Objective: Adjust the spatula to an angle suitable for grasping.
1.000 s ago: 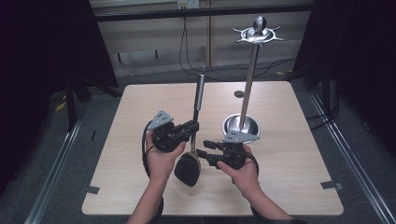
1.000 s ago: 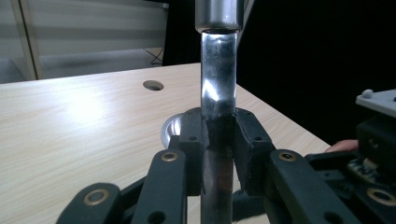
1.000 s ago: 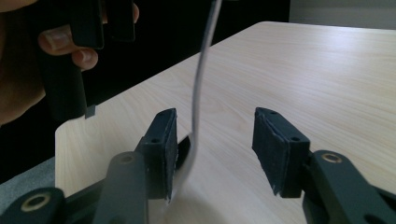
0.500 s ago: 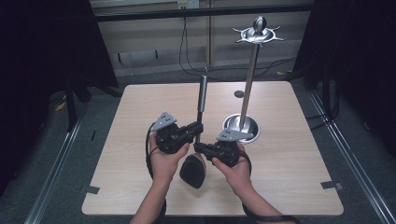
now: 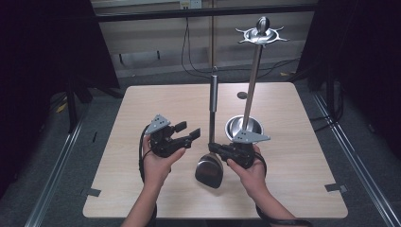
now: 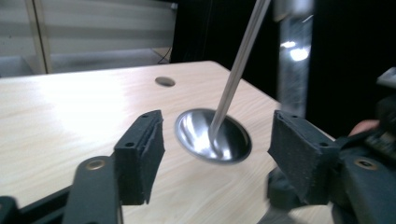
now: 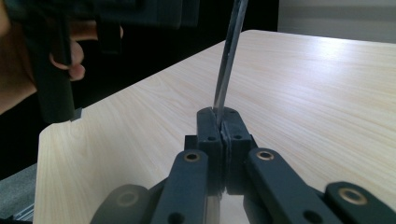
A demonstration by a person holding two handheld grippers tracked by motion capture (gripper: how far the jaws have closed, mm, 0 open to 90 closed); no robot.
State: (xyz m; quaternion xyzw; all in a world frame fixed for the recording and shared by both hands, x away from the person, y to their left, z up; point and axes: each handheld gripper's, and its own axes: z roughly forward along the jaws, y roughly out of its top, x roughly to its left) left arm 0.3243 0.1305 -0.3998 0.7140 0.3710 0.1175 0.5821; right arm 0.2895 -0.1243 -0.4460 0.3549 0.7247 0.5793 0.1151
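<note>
Right gripper (image 5: 218, 149) clamped on the ladle (image 5: 210, 168) shaft just above its bowl; handle stands upright, bowl near the table's (image 5: 142, 198) front edge, mid-width. Left gripper (image 5: 188, 132), jaws apart, just left of the shaft. Utensil stand (image 5: 250, 85) behind, right of centre.

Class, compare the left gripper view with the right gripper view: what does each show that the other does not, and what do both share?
Left gripper view alone: the left hand-held gripper with its jaws wide open, the round shiny steel stand base with its thin steel pole, and a small dark hole in the tabletop.

Right gripper view alone: the right hand-held gripper with its jaws shut on the flat steel shaft of a black-headed ladle.

Shared: the pale wooden table.
</note>
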